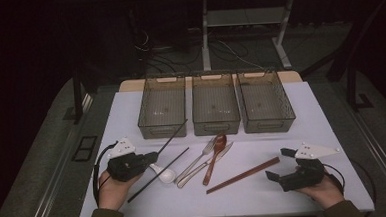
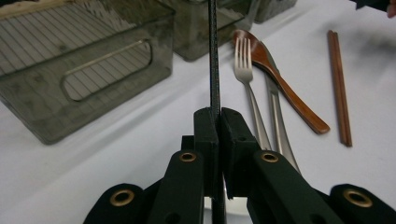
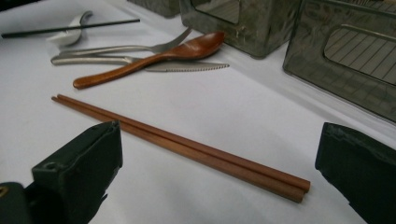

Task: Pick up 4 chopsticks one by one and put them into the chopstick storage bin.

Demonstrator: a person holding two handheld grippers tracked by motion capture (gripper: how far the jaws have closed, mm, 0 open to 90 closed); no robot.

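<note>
My left gripper [image 1: 153, 155] [image 2: 218, 116] is shut on a thin black chopstick [image 1: 173, 135] [image 2: 214, 56], which sticks out past the jaws toward the left bin [image 1: 162, 107]. A second black chopstick [image 1: 157, 175] [image 3: 70, 27] lies on the table across a white ceramic spoon [image 1: 164, 174]. At the right, my right gripper [image 1: 278, 164] [image 3: 217, 149] is open, its jaws wide apart on either side of the near end of a pair of brown wooden chopsticks [image 1: 243, 175] [image 3: 182, 144] lying flat on the white table.
A fork [image 1: 199, 161], a knife [image 3: 187, 66] and a wooden spoon [image 1: 214, 157] lie together mid-table. Three smoky plastic bins stand in a row at the back: the left one, a middle one [image 1: 215, 103] and a right one [image 1: 265, 102]. All look empty.
</note>
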